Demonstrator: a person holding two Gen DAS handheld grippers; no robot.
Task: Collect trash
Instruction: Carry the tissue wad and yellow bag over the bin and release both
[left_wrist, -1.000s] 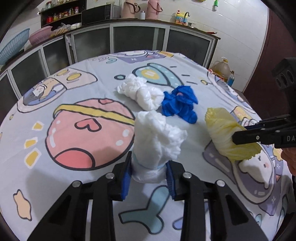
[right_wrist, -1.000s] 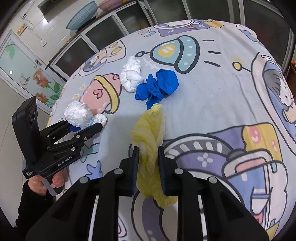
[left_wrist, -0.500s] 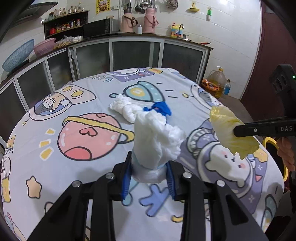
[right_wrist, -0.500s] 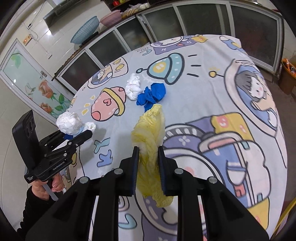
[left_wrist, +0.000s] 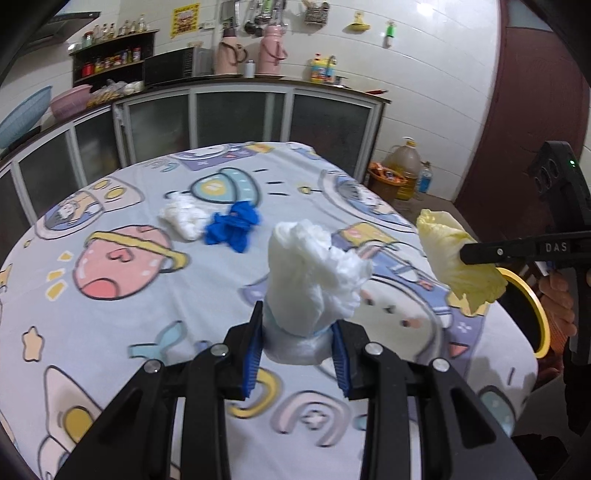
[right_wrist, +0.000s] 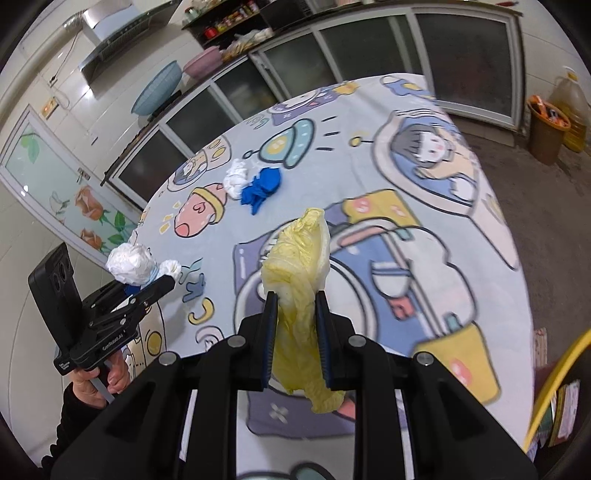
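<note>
While the left gripper (left_wrist: 298, 341) clamps its blue-padded fingers (left_wrist: 252, 354) on a crumpled white wad (left_wrist: 314, 273), the bundle is held clear above the near part of a round table (left_wrist: 110, 332) draped in a cartoon-print cloth. To its right, the right gripper (right_wrist: 295, 332) is closed on a limp yellow cabbage leaf (right_wrist: 300, 280), which hangs between its fingers over the table's right-hand edge (the leaf's ragged lower end droops below the pads). Further back on the cloth, a second white wad (left_wrist: 184, 218) and a bunched blue glove (left_wrist: 234, 227) lie touching each other, well apart from both grippers. Beyond the table's edge, a yellow-rimmed bin (left_wrist: 532, 310) shows partly behind the right gripper and the hand holding it. On the floor past the table stand a brown basket (right_wrist: 546, 136) and a large oil jug (right_wrist: 570, 107), just beside each other. Glass-fronted cabinets (left_wrist: 240, 122) run along the far wall, with two pink flasks (left_wrist: 251, 51) on the counter.
</note>
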